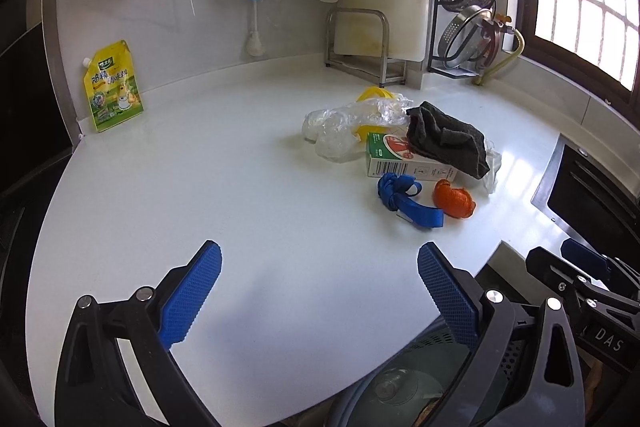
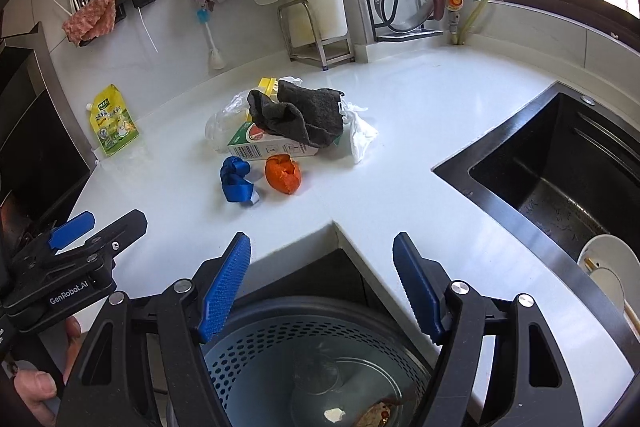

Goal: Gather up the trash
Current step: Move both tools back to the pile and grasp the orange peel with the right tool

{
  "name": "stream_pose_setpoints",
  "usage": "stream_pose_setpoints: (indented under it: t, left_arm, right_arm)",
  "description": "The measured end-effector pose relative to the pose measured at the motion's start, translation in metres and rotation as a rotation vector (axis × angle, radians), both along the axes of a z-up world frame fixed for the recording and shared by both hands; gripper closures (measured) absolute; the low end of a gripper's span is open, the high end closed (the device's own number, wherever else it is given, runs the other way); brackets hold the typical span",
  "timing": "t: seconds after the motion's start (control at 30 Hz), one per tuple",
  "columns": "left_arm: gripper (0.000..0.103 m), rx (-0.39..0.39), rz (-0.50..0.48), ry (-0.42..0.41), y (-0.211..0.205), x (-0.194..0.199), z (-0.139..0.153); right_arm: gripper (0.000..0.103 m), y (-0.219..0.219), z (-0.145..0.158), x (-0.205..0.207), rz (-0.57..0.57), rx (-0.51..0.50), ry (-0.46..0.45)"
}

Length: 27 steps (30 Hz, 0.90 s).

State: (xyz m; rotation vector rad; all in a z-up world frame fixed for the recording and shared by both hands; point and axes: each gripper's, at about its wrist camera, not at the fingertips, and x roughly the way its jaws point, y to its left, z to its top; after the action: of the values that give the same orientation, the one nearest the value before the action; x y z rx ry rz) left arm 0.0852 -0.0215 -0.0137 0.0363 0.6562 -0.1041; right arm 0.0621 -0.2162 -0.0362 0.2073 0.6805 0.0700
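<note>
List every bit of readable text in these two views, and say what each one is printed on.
"GenRobot.AI": side of the left gripper, seen in the right wrist view.
"DAS": body of the right gripper, seen in the left wrist view; possibly part of a longer word.
Yellow pouch: large Chinese characters, too blurred to read.
Green-and-white carton: small print and symbols, too small to read.
</note>
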Motion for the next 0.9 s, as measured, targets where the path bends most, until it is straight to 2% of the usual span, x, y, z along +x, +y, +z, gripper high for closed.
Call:
stream_pose_setpoints:
  t: [0.2, 0.43, 0.83, 0.9]
  left_arm:
    - [0.006, 0.029, -0.007, 0.024, -0.005, 0.023, -0.005]
    - [0.006, 0.024, -0.002, 0.043, -0.002, 0.035, -0.009]
    - [0.006, 0.007, -0.004, 0.068, 0.001, 0.044, -0.016]
    - [0.006, 0.004, -0.003, 0.071, 0.001, 0.044, -0.016]
  right_arm:
    - [0.032, 0.007, -0.001, 0.036, 0.027, -0.016, 0.013]
    - [0.032, 0.011, -0.01, 0.069, 0.016, -0.021, 0.052]
    - [0.033, 0.025, -0.022, 0.094, 0.028, -0.095, 0.077]
    - [0.037, 0.027, -0.022, 0.096, 0.036, -0.107, 0.074]
